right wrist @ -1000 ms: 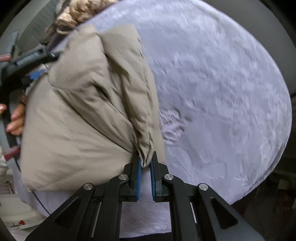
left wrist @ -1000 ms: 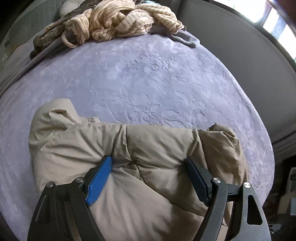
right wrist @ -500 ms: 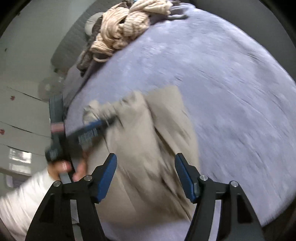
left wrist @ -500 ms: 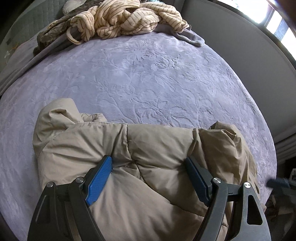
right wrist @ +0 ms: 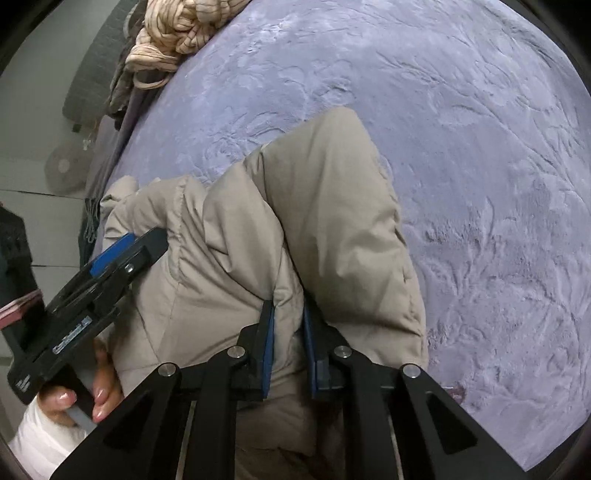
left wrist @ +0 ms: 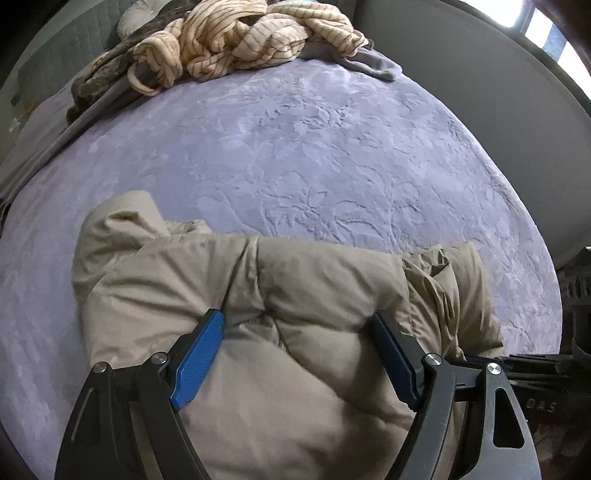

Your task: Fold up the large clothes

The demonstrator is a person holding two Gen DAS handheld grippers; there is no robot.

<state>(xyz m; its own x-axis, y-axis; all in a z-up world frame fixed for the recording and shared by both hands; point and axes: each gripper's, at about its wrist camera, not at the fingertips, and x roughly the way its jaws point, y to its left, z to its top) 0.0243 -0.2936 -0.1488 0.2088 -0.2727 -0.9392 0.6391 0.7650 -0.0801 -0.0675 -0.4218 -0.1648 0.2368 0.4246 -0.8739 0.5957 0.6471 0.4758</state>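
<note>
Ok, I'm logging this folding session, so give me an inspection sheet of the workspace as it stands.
Surface: lilac embossed bedspread, floral-textured.
Job's things: beige padded jacket, bunched near the bed's front edge, partly folded.
Clutter: cream striped knit garment heaped at the far end, on dark clothes.
Grippers: left gripper open, pressing on the jacket; right gripper pinching a jacket fold.
Cables: nothing seen.
Surroundings: grey headboard, window, pale wall.

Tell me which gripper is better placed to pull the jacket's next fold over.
Right. The right gripper is shut on a ridge of the jacket, so it can likely carry fabric. The left gripper is open, just pressing on the jacket.
</note>
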